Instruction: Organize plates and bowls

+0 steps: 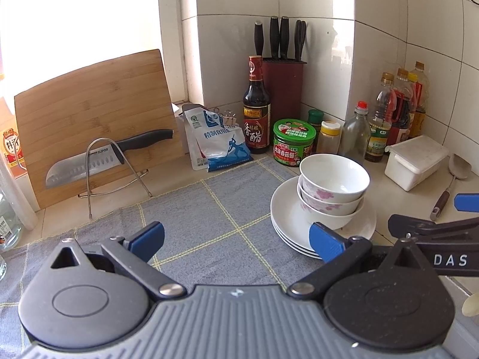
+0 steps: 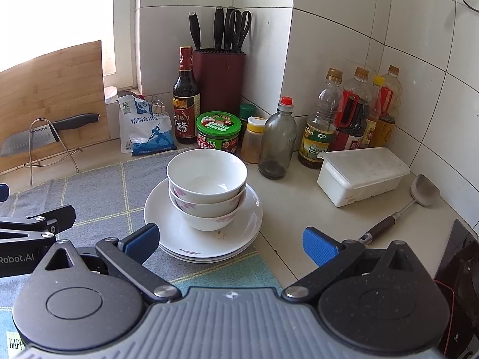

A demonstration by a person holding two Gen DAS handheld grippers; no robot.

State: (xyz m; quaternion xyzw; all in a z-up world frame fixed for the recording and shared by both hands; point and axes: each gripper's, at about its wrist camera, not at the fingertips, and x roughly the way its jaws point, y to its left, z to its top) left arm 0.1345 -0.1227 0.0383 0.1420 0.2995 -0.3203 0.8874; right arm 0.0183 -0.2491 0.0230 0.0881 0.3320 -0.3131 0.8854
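Three bowls (image 2: 207, 193) sit nested one inside another on a stack of plates (image 2: 203, 233), which looks like three plates though the rims are hard to count, and the whole pile rests at the right edge of the grey cloth (image 1: 209, 218), partly overhanging onto the counter (image 2: 299, 206). Judged from this, the sorting is largely done: like is stacked with like, and no stray bowl or plate shows anywhere else in either view. What may be left is small (perhaps shifting the pile fully onto the cloth, or lifting the bowls off to stand beside the plates), but the pictures do not say which is wanted. Both tools are empty with fingers spread wide: the left gripper (image 1: 236, 236) hovers over the cloth just left of the pile, and the right gripper (image 2: 230, 239) hangs just in front of it, with the plate rim between its fingers in that view.
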